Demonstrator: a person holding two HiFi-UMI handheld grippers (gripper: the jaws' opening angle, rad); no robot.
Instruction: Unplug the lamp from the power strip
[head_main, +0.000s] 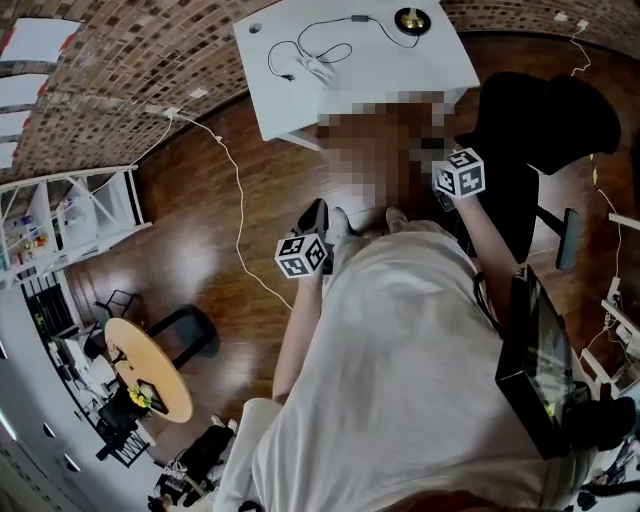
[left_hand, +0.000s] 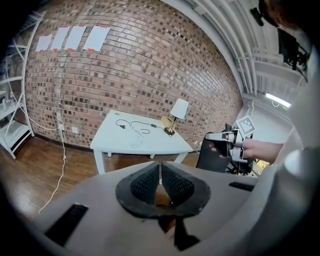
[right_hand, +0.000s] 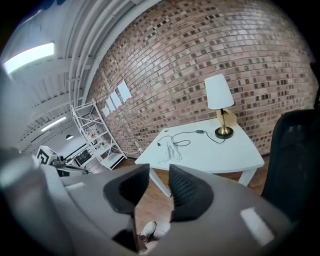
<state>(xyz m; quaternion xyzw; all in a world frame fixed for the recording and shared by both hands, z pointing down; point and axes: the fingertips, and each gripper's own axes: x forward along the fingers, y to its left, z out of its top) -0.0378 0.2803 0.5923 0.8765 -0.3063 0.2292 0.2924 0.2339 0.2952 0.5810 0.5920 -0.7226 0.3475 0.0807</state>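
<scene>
White desk (right_hand: 210, 150) far ahead of left fingers (left_hand: 147, 182), together, and right fingers (right_hand: 187, 192), apart; both empty. Approach strip (right_hand: 171, 151) first.

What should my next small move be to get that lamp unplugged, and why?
Probably step up to the white table first. Both claws hang well short of it, and the lamp, its black cord and the white power strip all sit on the tabletop. The right claw is open and empty, so it seems ready to lead; the left claw is shut.
</scene>
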